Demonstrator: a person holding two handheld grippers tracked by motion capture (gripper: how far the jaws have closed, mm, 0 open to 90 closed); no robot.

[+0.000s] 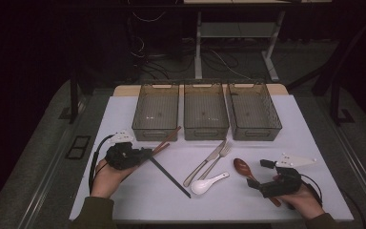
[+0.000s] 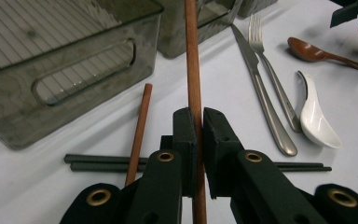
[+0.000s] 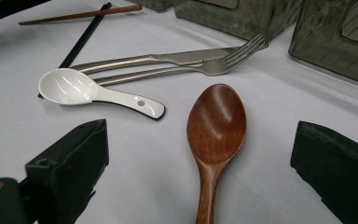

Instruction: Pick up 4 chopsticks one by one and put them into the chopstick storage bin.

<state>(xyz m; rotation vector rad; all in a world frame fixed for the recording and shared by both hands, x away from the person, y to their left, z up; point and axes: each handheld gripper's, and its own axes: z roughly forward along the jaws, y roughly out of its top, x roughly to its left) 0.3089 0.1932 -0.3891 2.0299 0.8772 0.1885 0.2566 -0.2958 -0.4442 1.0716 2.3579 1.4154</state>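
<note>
My left gripper is shut on a brown wooden chopstick, which runs up between the jaws toward the bins. A second brown chopstick lies on the table beside it, across a pair of black chopsticks. In the high view the left gripper sits at the table's left with the brown chopsticks pointing at the left bin. My right gripper stands open with its jaws on either side of a wooden spoon. From above, that right gripper is at the front right, over the spoon's handle.
Three smoky clear bins stand in a row at the back, the middle one and right one empty. A knife, a fork and a white ceramic spoon lie mid-table. The black chopsticks slant toward the front edge.
</note>
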